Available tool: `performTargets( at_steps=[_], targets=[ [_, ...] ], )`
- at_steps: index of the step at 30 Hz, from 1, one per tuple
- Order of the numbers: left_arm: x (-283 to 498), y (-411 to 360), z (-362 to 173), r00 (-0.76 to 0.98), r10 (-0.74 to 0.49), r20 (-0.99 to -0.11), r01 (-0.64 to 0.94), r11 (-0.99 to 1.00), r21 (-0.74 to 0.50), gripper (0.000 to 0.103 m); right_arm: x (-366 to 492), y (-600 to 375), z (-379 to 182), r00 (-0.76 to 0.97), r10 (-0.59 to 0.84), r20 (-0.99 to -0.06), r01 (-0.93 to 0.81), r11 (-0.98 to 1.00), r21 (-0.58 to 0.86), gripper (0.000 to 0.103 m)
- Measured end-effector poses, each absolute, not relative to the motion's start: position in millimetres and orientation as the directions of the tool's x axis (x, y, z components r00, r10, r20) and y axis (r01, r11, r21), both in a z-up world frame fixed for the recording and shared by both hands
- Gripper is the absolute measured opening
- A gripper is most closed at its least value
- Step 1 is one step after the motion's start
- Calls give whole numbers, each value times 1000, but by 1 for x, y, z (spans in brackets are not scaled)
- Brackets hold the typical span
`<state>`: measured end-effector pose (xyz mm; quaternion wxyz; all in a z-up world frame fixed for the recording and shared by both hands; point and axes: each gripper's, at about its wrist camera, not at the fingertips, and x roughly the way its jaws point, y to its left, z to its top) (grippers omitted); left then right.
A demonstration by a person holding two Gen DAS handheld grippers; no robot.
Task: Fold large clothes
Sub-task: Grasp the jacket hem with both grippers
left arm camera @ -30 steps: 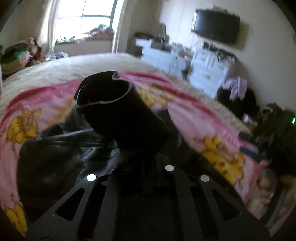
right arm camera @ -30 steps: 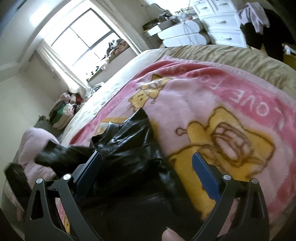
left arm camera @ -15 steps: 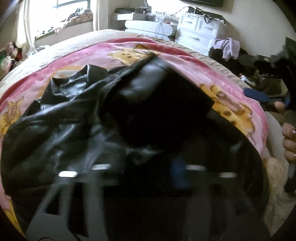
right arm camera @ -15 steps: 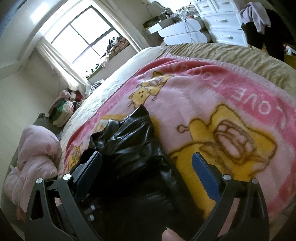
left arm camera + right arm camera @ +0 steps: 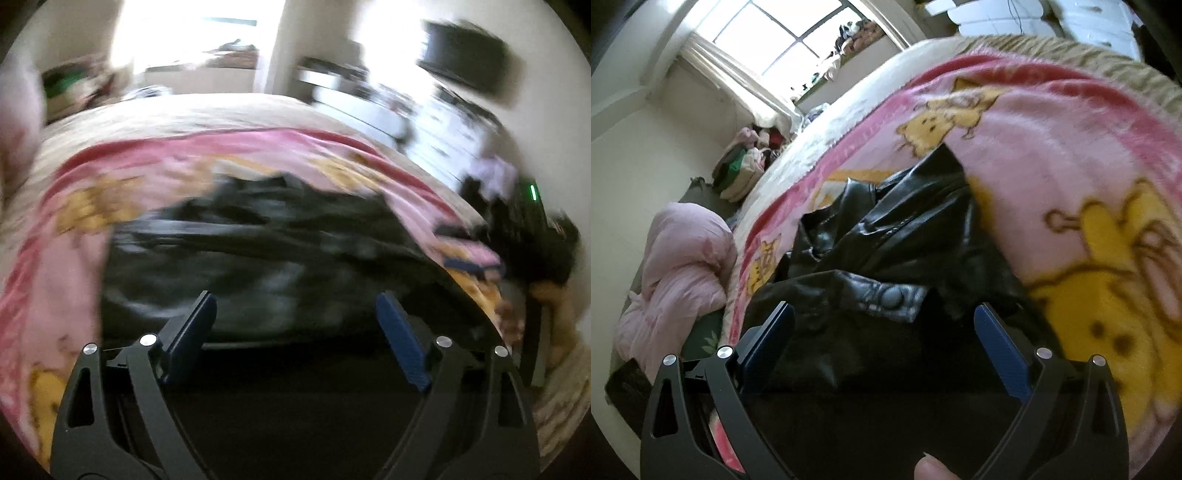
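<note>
Crumpled and glossy, the black leather jacket [image 5: 886, 236] lies heaped mid-bed on the pink cartoon blanket [image 5: 1052, 155]. Left gripper [image 5: 293, 325] opening, right gripper [image 5: 882, 336] closing; both hover over the jacket without pinching it.

Black jacket [image 5: 886, 236], pink bear-print blanket [image 5: 1052, 155]

My leather jacket [image 5: 894, 236] lies crumpled on the cartoon blanket [image 5: 1052, 155] spread across the bed [image 5: 871, 81], just ahead of both my grippers. A rolled duvet [image 5: 683, 266] sits left of the bed; the window [image 5: 783, 44] stands behind it.
</note>
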<state>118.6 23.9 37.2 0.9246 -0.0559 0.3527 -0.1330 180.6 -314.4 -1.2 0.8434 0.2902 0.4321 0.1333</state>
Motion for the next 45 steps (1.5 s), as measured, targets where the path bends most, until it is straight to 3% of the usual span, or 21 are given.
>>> performTargets(
  at_steps=[4, 5, 8, 10, 14, 17, 18, 19, 23, 26, 31, 37, 40, 42, 45],
  targets=[
    [127, 81, 46, 754, -222, -618, 54, 959, -279, 85, 201, -304, -20, 530, 512, -676, 46, 778, 626, 58],
    [128, 91, 48, 761, -205, -616, 25, 957, -289, 85, 205, -299, -25, 512, 524, -680, 45, 775, 631, 44],
    [134, 113, 51, 771, -162, -616, -47, 950, -309, 86, 204, -286, -9, 554, 509, -659, -50, 810, 584, 35],
    [142, 125, 55, 779, -142, -611, -86, 940, -329, 86, 201, -277, 12, 600, 495, -628, -135, 837, 531, 13],
    [171, 132, 60, 784, -108, -611, -138, 930, -341, 86, 195, -266, 64, 700, 477, -531, -290, 870, 400, 12],
    [192, 129, 53, 773, -100, -627, -159, 926, -342, 83, 193, -260, 84, 744, 424, -516, -334, 906, 262, 12],
    [201, 126, 48, 764, -106, -636, -161, 924, -347, 73, 194, -258, 85, 750, 399, -527, -336, 917, 216, 12],
    [210, 122, 41, 752, -116, -649, -162, 922, -352, 56, 197, -257, 82, 749, 387, -537, -335, 921, 197, 12],
    [232, 110, 16, 705, -117, -699, -174, 928, -330, 21, 209, -255, 57, 725, 337, -600, -308, 939, 154, 12],
    [242, 99, -6, 652, -144, -744, -161, 933, -321, 8, 214, -263, 39, 709, 329, -623, -272, 944, 188, 12],
    [251, 88, -43, 584, -128, -802, -155, 952, -265, 8, 220, -267, 19, 691, 310, -653, -231, 951, 206, 12],
    [250, 88, -55, 582, -127, -803, -147, 955, -257, 8, 227, -267, 2, 669, 269, -692, -180, 963, 200, 14],
    [250, 88, -55, 583, -137, -801, -149, 951, -271, 8, 233, -268, -7, 629, 243, -738, -145, 970, 196, 23],
    [251, 88, -56, 585, -140, -799, -148, 950, -275, 8, 230, -271, -4, 622, 207, -755, -104, 978, 183, 52],
    [251, 89, -57, 591, -137, -795, -143, 952, -271, 8, 209, -281, 28, 751, 131, -647, -18, 984, 178, 55]
  ],
)
